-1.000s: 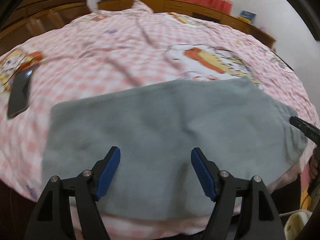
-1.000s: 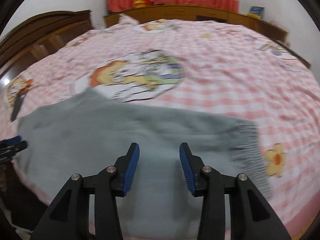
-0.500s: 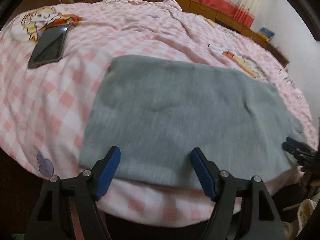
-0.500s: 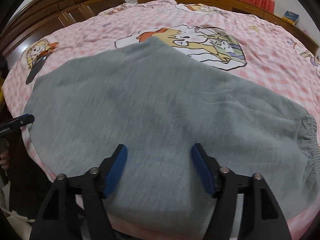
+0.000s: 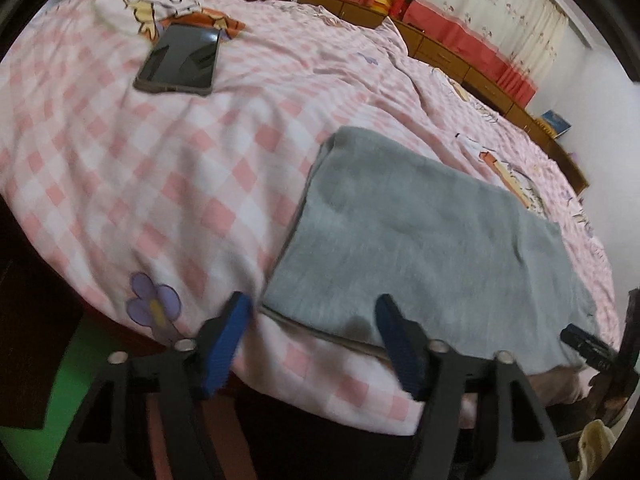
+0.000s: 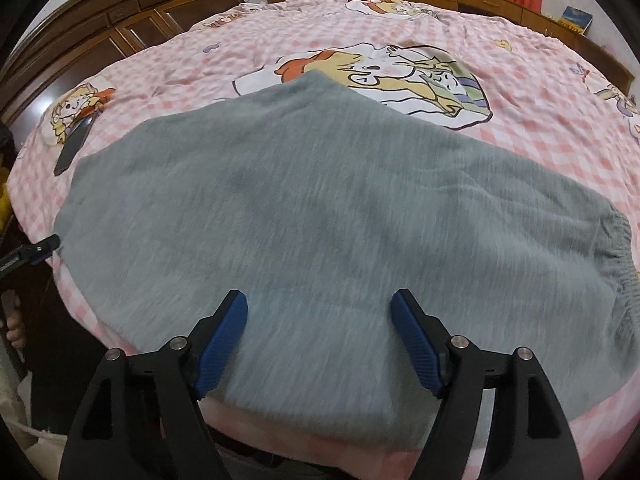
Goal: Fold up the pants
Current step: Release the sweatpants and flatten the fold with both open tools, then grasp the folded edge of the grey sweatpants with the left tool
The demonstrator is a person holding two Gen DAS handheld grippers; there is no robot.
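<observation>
I am looking at the grey pants lying flat on the pink checked bedspread, their near hem hanging close to the bed's front edge and the elastic waistband at the right end. My left gripper is closing its jaws around the left near corner of the pants; the pads are straddling the hem but, as far as the blurred frame lets me judge, are not yet pressing on cloth. My right gripper is standing wide apart over the near edge of the pants, holding nothing. I am noting three risks: the left jaws pinching bedspread along with the hem, catching only the top layer so the fold splits, and the pants sliding off the bed's edge. The phone, well beyond the pants' left end, is lying clear of the work.
</observation>
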